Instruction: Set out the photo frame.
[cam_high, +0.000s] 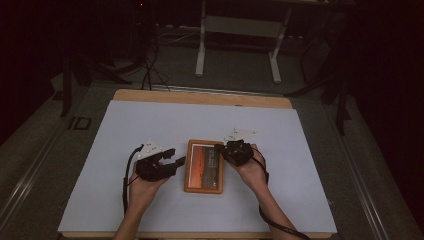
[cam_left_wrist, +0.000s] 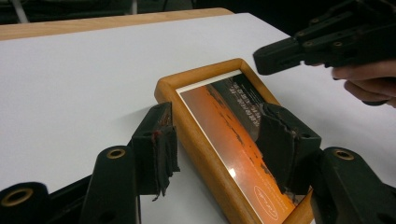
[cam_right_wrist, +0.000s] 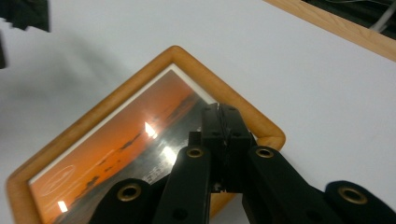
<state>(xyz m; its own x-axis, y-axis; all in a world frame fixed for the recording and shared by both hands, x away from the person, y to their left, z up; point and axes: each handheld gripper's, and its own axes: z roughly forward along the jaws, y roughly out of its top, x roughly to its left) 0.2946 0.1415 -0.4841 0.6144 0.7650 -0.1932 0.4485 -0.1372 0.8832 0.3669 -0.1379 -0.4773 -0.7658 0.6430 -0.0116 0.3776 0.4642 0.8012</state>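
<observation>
Nearest the camera in the high view, the person's two forearms entered from the bottom edge, each hand carrying a gripper. The left gripper (cam_high: 167, 162) had its fingers spread apart, straddling the near long side of a wooden picture frame (cam_high: 203, 166) without pressing on it; in the left gripper view one finger sat just outside the rim and the other over the glazed print. The right gripper (cam_high: 223, 151) had its fingers pressed together with nothing between them, poised over the frame's far right corner; whether the tips touched the glass could not be told. The frame lay flat on the white surface (cam_high: 125, 130) near its middle, between the two hands. It showed a rounded, honey-coloured moulding, a thin white mat and an orange sunset picture with small print, under a reflective pane. It would probably handle as rigid and fairly light, with slippery, breakable glass; the wooden rim, taken across one side, looked the safer hold. Beyond the surface stood a white desk frame (cam_high: 240, 30) on the floor.
</observation>
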